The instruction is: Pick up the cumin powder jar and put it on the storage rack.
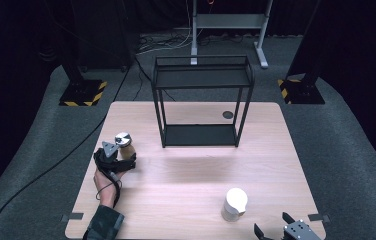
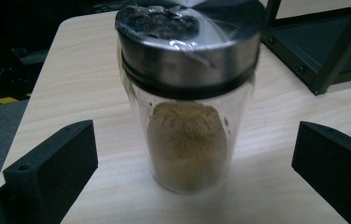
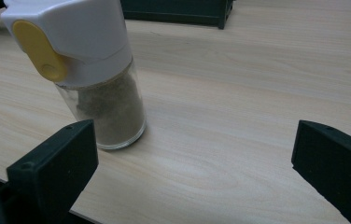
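A glass spice jar (image 2: 187, 135) with a steel shaker lid and brown powder stands upright on the wooden table (image 1: 196, 170). My left gripper (image 2: 194, 149) is open around it, with a gap between each jaw and the glass. From above, that jar (image 1: 123, 143) and the left gripper (image 1: 126, 154) sit near the table's left edge. A second jar (image 3: 101, 88), white-capped with a yellow tab, holds grey powder and stands just beyond my right gripper's left jaw. The right gripper (image 3: 194, 149) is open with nothing between its jaws. In the high view this jar (image 1: 235, 204) stands left of the right gripper (image 1: 272, 225).
A black two-level metal rack (image 1: 201, 100) stands at the table's far middle, and a round cable hole (image 1: 228, 114) lies beside it. A cable (image 1: 41, 175) trails off the left side over the grey floor. Bare wood lies between the two jars.
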Tool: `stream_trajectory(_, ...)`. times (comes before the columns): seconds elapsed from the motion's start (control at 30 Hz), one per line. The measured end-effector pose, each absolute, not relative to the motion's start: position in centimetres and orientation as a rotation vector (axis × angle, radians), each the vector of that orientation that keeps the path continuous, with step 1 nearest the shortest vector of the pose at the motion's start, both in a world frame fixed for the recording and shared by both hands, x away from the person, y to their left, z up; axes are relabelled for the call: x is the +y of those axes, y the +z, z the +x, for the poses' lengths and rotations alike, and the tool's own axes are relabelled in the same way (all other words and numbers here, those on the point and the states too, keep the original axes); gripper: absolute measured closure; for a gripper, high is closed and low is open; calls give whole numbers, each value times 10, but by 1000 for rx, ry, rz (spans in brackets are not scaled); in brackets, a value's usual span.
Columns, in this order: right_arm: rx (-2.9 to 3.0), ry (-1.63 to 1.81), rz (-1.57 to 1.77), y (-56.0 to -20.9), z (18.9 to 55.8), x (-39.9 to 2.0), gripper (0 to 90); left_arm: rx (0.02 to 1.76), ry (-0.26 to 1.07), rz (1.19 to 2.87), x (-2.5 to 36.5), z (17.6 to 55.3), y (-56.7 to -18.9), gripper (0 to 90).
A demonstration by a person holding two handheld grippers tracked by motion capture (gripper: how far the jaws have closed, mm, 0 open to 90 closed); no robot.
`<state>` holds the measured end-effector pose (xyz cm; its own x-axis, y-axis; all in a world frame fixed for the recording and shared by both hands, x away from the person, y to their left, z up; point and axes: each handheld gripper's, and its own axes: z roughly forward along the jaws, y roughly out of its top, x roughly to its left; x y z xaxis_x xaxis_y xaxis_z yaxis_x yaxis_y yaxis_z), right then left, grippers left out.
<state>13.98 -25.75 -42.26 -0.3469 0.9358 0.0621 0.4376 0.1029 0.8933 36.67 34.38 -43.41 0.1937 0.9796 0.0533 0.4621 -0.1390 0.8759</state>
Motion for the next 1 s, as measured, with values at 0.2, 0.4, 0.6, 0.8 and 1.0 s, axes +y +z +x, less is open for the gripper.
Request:
stream_trajectory(0.2,1855,1199,1342,-423,141,-257,0,1357,858,1716,344,386,-435,0)
stream_trajectory(0.4,1859,1202,1340,-424,142,-257,0,1384,877,1695,342,395,-442,0)
stream_trajectory(0.6,1862,1200,1337,-424,142,-258,0,1413,813,1674,347,395,-441,306)
stream_trajectory(0.8,1841,1197,1350,-424,140,-257,0,1392,788,1696,349,391,-438,306)
stream_trajectory(1.0,1847,1195,1343,-424,140,-257,0,1359,781,1713,348,380,-434,306)
